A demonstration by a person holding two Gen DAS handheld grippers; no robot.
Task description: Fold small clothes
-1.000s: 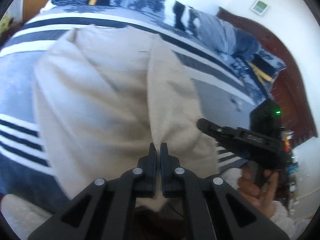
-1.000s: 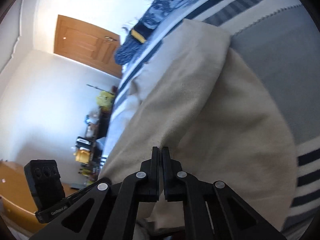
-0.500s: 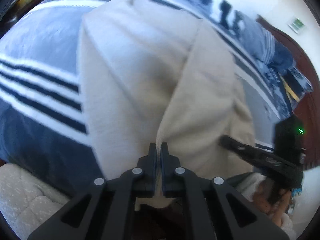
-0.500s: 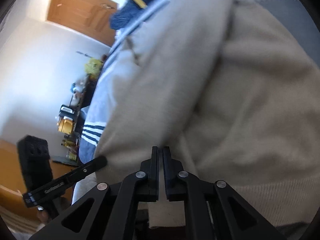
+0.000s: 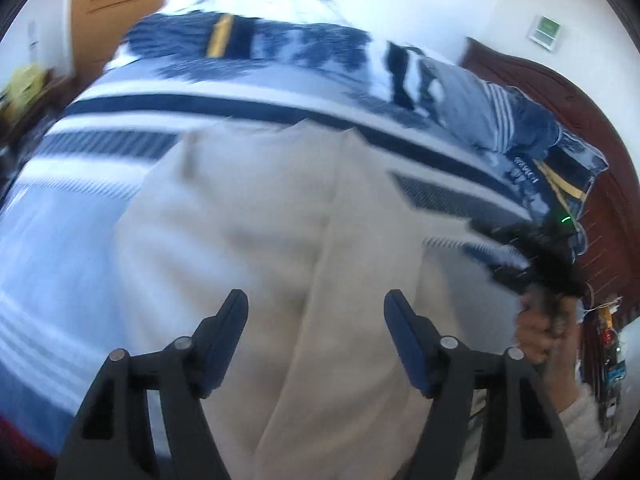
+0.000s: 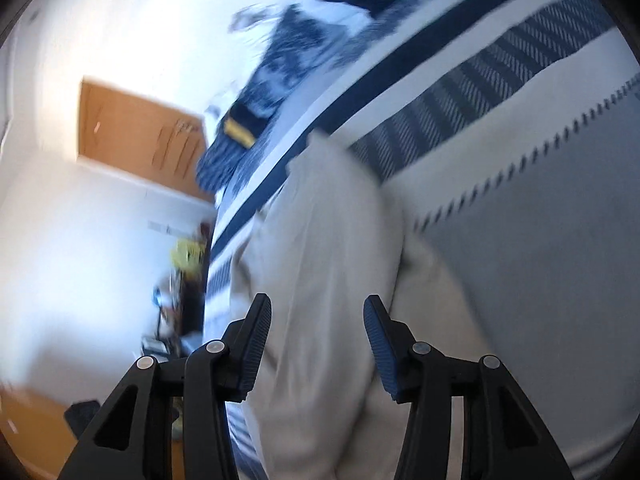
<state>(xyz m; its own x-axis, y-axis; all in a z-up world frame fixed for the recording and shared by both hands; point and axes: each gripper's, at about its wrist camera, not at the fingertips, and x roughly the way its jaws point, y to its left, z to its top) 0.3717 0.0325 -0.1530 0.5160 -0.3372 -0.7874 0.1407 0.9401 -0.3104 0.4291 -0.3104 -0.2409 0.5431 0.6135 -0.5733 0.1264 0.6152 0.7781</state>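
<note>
- The left tool (image 5: 316, 312), black with blue pads, has just been opening its jaws; they stand well apart and released, with nothing pinched between them.
- The beige, soft-knit garment (image 5: 280, 240) lies spread on the bed straight ahead of and beneath the left tool, no longer gripped. A lengthwise fold ridge runs away from the tool's gap toward the far side.
- The right tool (image 6: 317, 320), of the same black build with ribbed blue pads, has likewise just been opening its jaws. They are parted and let go, the pads clear of the cloth.
- From the right tool's view the beige garment (image 6: 332, 280) stretches from just under the jaws toward the far left, its folded edge rounded.
- In the left wrist view the right tool (image 5: 532, 256) shows blurred at the right edge, held by a person's hand (image 5: 540, 332) in a pale sleeve, just beside the garment's right border.
- The garment rests on a blue, white and navy striped bedspread (image 5: 60, 240), with a patterned blue pillow (image 5: 532, 136) lying beyond it at the far right.
- Both views are smeared by motion.
</note>
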